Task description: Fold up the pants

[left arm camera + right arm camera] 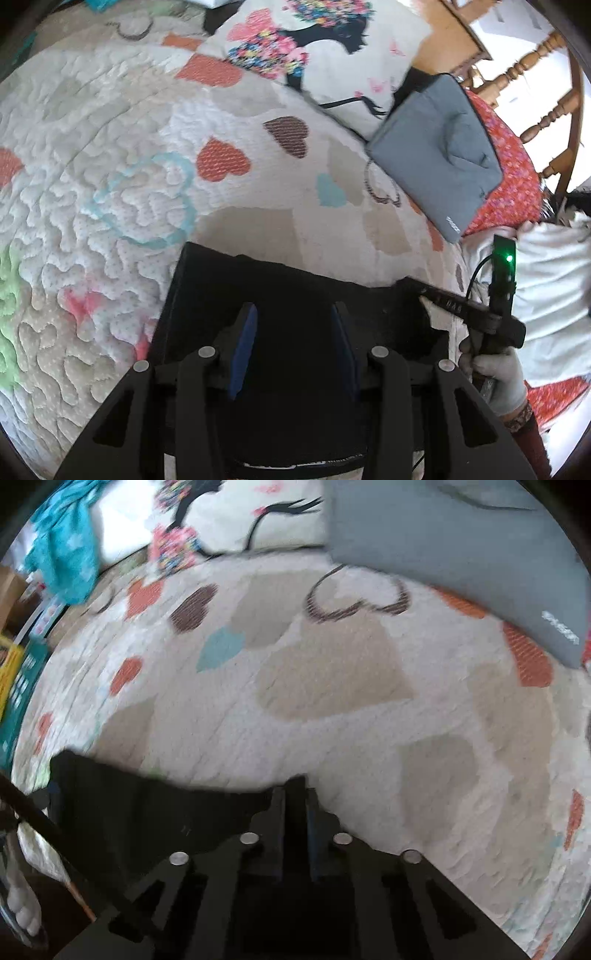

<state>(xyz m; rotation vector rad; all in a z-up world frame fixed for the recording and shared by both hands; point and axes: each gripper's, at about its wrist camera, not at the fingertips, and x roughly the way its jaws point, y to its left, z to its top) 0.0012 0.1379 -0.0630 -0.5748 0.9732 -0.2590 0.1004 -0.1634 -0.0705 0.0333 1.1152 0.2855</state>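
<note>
Left wrist view, nearest: the left gripper [293, 325] hangs over the pants [221, 288] with its blue-padded fingers [245, 332] spread well apart and nothing between them. The pants are a dark folded slab lying on the quilt [110, 147], their far edge straight, their left corner squared. At the pants' right corner the right gripper [415, 286] comes in from the side, seen along its length, with a gloved hand [498, 373] on its handle and a green light lit on its upright part. This view does not settle how its jaws stand.

Right wrist view, nearest: the right gripper [295, 786] has its fingers drawn close together, with a dark strip between them at the pants' [155, 805] edge; the frame is motion-blurred, but the fingers appear pinched on the cloth. The pants run off to the left from the tips, lying on the quilt [332, 720]. The left gripper cannot be made out here.

Farther off, both views show a grey case [436, 158] [461, 546] on the quilt and a white cushion [332, 55] [229, 513] with a dark printed figure beyond it. Only the left view shows the red patterned cloth [517, 177] under the case and a wooden chair [535, 81] behind. Only the right view shows a teal cloth [62, 554] at the quilt's far left.
</note>
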